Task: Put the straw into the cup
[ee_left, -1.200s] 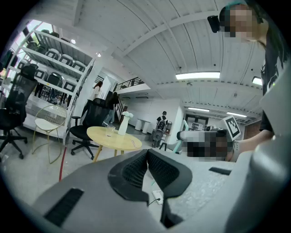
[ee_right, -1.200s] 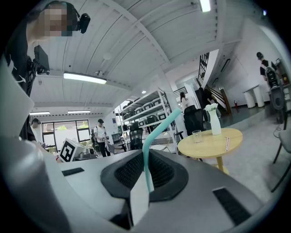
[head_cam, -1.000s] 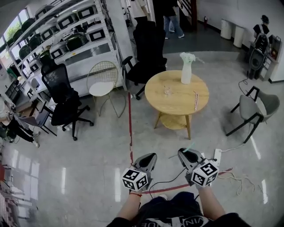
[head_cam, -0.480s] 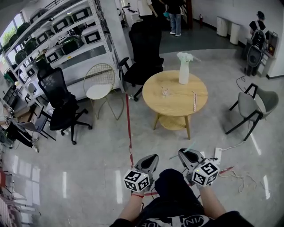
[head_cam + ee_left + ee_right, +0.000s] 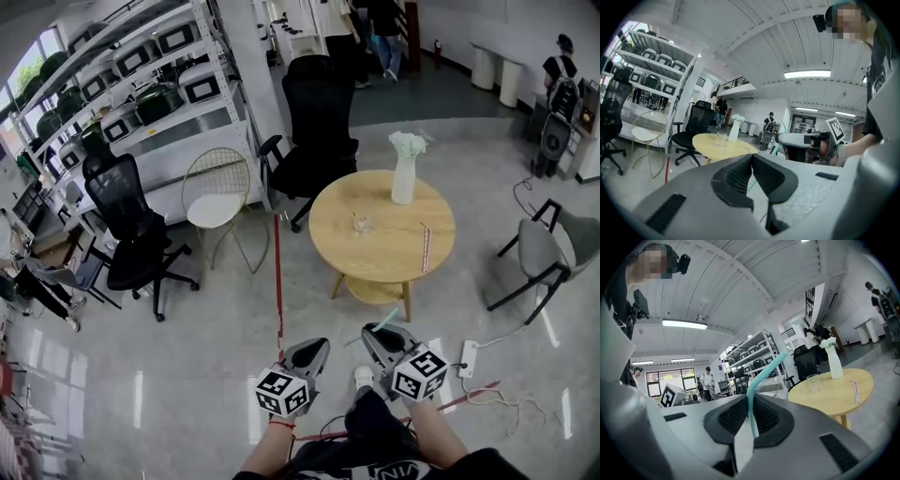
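Grips a teal straw (image 5: 761, 376) low between the right gripper (image 5: 750, 411) jaws at frame centre. Looks light, bendy, crushable; best pinched gently near its lower end. Shows left gripper (image 5: 751, 158) closed, empty. Leaves the cup (image 5: 360, 223) well apart on the table (image 5: 412, 258), upper centre-right

Your grey, black-padded left gripper (image 5: 314, 349) and right gripper (image 5: 377, 337) each carry a white cube of black square markers (image 5: 282, 393). Your dark shirt (image 5: 403, 469) has white lettering.
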The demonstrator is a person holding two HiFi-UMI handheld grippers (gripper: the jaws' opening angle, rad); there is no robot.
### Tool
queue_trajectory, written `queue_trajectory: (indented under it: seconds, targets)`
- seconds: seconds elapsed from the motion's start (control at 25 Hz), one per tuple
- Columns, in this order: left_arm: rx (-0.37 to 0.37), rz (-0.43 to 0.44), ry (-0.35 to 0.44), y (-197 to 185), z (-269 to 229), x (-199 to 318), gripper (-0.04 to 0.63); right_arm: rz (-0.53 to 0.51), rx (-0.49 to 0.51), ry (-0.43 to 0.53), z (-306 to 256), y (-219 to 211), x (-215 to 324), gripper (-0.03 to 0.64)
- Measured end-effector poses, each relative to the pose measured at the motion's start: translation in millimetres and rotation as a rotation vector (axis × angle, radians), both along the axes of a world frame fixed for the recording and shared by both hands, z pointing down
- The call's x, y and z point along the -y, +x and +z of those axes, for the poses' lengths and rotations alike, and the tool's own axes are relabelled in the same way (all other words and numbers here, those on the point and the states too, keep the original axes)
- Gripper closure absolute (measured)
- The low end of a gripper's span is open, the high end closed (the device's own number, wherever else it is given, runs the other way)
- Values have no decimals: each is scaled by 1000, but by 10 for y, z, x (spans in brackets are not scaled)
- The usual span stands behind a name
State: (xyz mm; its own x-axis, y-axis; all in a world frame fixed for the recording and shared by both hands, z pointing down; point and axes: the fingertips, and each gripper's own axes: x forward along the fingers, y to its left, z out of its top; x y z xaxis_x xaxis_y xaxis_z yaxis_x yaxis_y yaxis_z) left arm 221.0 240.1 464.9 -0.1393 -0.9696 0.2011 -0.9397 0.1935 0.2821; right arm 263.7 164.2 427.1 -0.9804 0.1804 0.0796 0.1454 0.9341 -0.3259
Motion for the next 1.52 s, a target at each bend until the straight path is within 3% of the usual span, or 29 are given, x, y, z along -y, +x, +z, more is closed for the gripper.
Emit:
queue_trajectory:
  seconds: [0.4,0.88,1.52]
  targets:
    - [-29,31,-39,-887,93,1083,583,-46,-45,1,21,-979,884,588]
    - [-46,4,-14,-1816,133,1955,583,-68,-71,12,109,-1848,1754,588]
    - [-42,18,-29,-2135,186,2333,583,-49,-54,-14,151,-2120,2119,588]
